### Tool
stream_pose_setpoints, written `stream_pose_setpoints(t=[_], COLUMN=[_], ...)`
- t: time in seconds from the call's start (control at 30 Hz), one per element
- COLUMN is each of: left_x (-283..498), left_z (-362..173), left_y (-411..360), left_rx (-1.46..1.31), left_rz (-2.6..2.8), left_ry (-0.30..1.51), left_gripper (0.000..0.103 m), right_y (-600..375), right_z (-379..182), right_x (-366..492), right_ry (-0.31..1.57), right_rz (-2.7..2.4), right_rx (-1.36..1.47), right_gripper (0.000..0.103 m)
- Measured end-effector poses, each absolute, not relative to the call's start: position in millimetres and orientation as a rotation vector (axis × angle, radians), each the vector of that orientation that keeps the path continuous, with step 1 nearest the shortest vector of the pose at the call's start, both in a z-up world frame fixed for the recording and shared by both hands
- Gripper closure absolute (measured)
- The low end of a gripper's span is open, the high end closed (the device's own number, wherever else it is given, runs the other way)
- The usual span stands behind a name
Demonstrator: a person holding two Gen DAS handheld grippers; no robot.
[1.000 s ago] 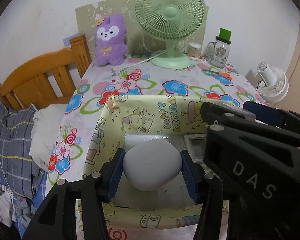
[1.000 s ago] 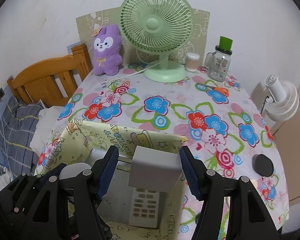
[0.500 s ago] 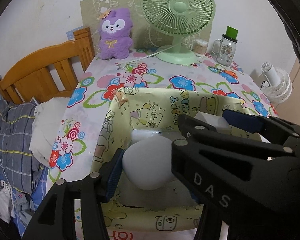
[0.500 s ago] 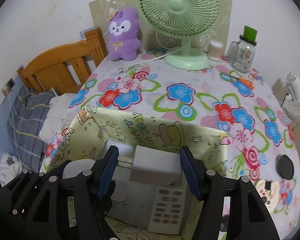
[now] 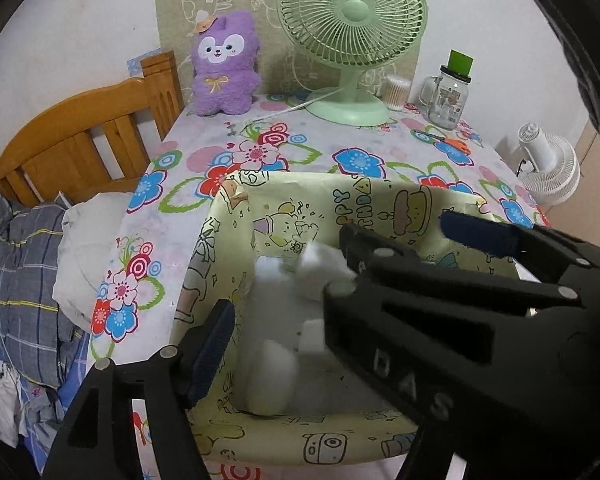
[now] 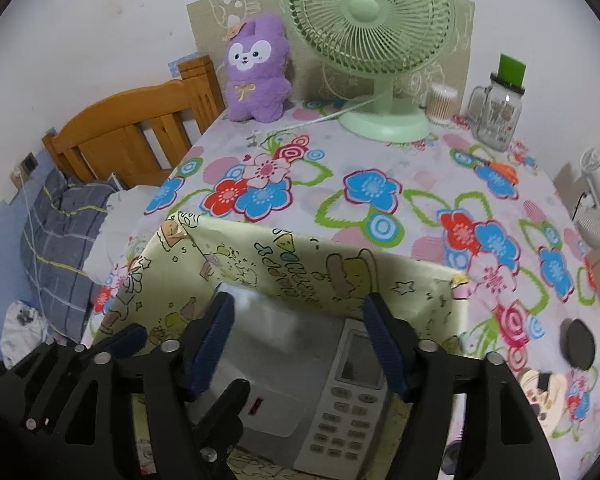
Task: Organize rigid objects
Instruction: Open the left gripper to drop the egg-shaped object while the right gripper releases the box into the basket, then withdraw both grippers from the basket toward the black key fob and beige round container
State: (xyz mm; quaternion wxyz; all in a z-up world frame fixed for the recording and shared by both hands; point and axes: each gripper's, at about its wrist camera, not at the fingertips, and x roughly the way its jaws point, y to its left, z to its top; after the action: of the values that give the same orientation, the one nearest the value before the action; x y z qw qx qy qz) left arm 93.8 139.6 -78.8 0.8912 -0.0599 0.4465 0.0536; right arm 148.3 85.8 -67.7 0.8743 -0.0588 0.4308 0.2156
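Yellow cartoon-print box sits at near edge of the floral surface. Inside: white rounded object blurred on the box floor near the front wall, white blocky item blurred further back, small white cube between them. Right wrist view adds a white remote with screen and buttons lying flat on the right side of the box, and a white slab with a red mark just left of it.

Left tongs apart, nothing between them, over the box; only the left pad shows, the other is hidden by the right tongs. Right tongs also apart and empty, over the box.

Back of surface: green fan, purple plush, glass jar with green lid. Black disc right of box. Wooden bed frame off to the left
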Motion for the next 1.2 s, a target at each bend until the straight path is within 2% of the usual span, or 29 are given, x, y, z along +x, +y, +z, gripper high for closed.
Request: stream_pose_setpoints(t=[0.03,0.2,1.2], left_x=[93.2,88.2,58.6], left_z=[-78.1,-69.6,-28.9], left_y=[138.5,132.6,65.6], left_rx=[-0.13,-0.118,-0.043], left_rz=[0.101,0.129,0.136], left_ry=[0.929,0.893,0.787], left_gripper=[0.019,0.01,0.005], right_y=[85.0,76.9,5.9], right_z=[-66.5,-57.8,-19.1], right_x=[147.2,137.3,96.2], right_ry=[0.892,0.843,0.773], right_rz=[0.45,0.432,0.322], right_rx=[-0.129,-0.169,-0.139], right_gripper=[0.018,0.014,0.01])
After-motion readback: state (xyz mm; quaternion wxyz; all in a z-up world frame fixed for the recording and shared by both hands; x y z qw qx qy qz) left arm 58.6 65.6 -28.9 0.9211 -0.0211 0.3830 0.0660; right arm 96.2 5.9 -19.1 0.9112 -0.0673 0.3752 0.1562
